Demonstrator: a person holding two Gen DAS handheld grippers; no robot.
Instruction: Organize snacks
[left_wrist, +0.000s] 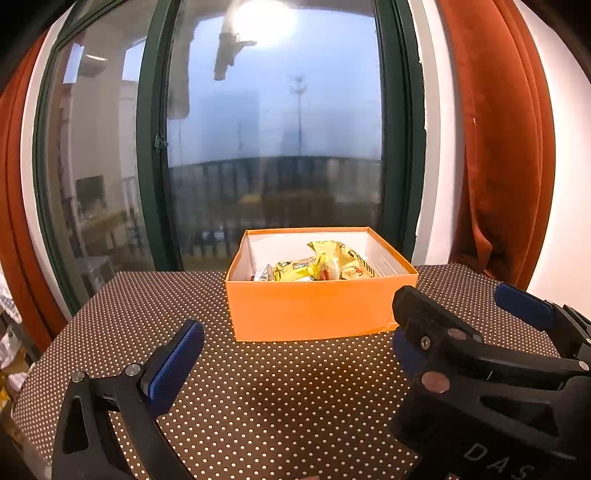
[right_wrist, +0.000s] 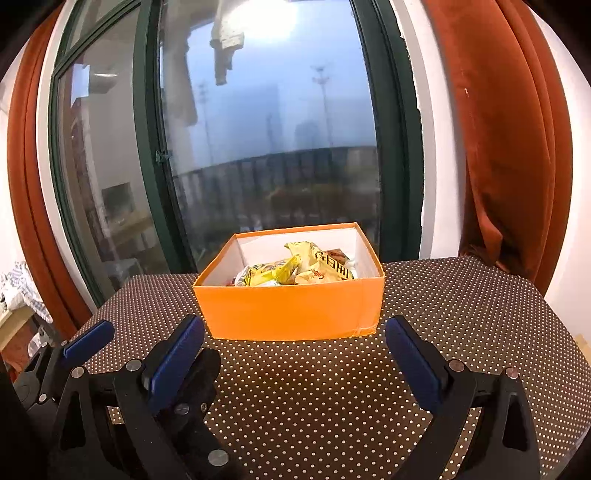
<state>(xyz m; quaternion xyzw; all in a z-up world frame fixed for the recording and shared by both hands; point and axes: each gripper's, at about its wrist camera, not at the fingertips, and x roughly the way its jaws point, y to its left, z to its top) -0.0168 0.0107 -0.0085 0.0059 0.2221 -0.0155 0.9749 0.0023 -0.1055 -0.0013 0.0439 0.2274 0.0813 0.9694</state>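
An open orange box (left_wrist: 314, 310) stands on the dotted brown table, with yellow snack packets (left_wrist: 325, 264) and a few other wrappers inside. It also shows in the right wrist view (right_wrist: 291, 310), with its yellow packets (right_wrist: 295, 267). My left gripper (left_wrist: 295, 354) is open and empty, just in front of the box. My right gripper (right_wrist: 295, 358) is open and empty, also just in front of the box. Each gripper shows at the side of the other's view: the right one (left_wrist: 469, 325) and the left one (right_wrist: 147, 339).
The brown polka-dot tablecloth (left_wrist: 277, 398) covers the table. A big green-framed window (left_wrist: 273, 129) is right behind the box. Rust-orange curtains (left_wrist: 506, 147) hang at the right and far left. Clutter sits low at the left edge (right_wrist: 18, 295).
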